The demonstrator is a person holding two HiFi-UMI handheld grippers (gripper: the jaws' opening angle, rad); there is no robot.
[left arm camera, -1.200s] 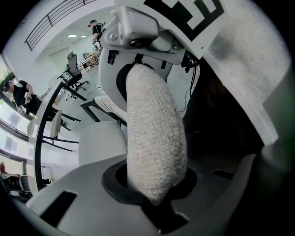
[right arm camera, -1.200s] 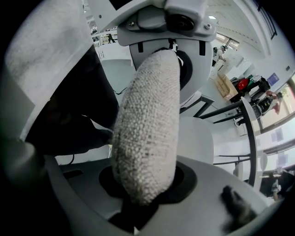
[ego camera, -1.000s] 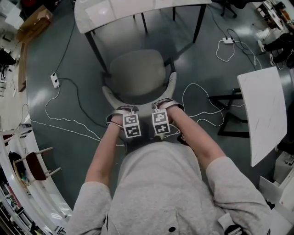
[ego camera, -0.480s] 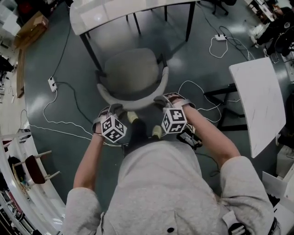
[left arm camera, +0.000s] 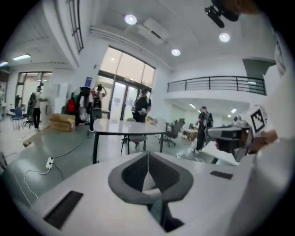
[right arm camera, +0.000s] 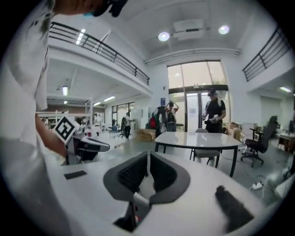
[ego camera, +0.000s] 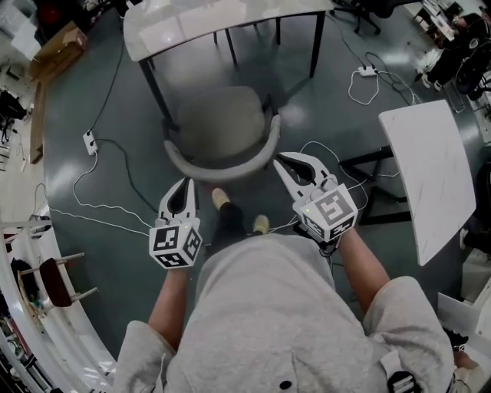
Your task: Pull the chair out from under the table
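Head view | let go of chair (ego camera: 222, 127), mostly out from table (ego camera: 215, 19) | left gripper (ego camera: 184, 190) jaws together, empty | right gripper (ego camera: 298, 165) jaws closing on nothing | pull seemingly done

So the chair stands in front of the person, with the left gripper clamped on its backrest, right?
No: the left gripper holds nothing; its jaws are shut and empty, off the chair's backrest, as the left gripper view shows. The rest is right.
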